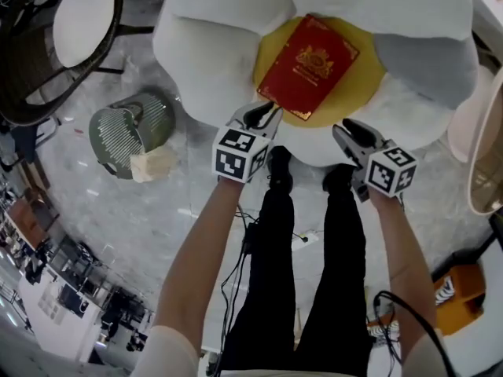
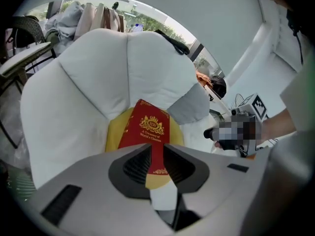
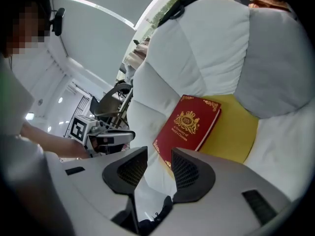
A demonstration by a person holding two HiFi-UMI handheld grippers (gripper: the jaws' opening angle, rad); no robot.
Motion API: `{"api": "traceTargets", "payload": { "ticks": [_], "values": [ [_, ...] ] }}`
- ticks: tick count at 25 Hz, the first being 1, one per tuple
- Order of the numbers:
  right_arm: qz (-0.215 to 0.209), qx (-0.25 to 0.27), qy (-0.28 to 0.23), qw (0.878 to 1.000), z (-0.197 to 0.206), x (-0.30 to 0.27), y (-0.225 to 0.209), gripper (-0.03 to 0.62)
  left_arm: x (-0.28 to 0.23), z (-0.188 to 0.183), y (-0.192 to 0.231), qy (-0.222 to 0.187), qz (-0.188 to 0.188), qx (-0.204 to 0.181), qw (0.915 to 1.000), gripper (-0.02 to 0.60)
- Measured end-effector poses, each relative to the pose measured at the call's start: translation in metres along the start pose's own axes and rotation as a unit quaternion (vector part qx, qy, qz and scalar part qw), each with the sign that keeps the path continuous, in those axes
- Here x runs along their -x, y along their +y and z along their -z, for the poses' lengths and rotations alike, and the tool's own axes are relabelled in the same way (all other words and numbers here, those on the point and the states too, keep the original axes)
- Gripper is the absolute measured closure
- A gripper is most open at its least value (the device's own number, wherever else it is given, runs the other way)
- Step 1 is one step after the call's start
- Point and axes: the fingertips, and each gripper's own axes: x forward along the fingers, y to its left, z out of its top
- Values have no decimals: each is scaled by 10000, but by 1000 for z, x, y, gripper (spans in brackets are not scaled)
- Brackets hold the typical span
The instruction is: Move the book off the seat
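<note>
Red book [image 1: 308, 67] just ahead of left gripper [image 1: 264, 115] and right gripper [image 1: 343, 130], both spread, empty; shallow corner pinch may slip.

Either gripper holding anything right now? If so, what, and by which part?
Nothing is held. The left gripper and right gripper both have jaws apart, pressing on nothing. The red book lies flat on the seat, on its yellow centre.

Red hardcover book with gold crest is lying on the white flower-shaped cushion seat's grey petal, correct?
No. The red hardcover book with gold crest lies on the round yellow centre of the white flower-shaped cushion seat, not its grey petal; the head view shows it.
</note>
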Motion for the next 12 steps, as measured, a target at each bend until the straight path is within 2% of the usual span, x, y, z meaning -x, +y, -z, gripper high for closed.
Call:
{"api": "traceTargets", "payload": {
  "ticks": [12],
  "values": [
    [238,-418,292,9984,44,-72,-53,407,-63,28,63,687,-259,-289,9969,451]
  ]
}}
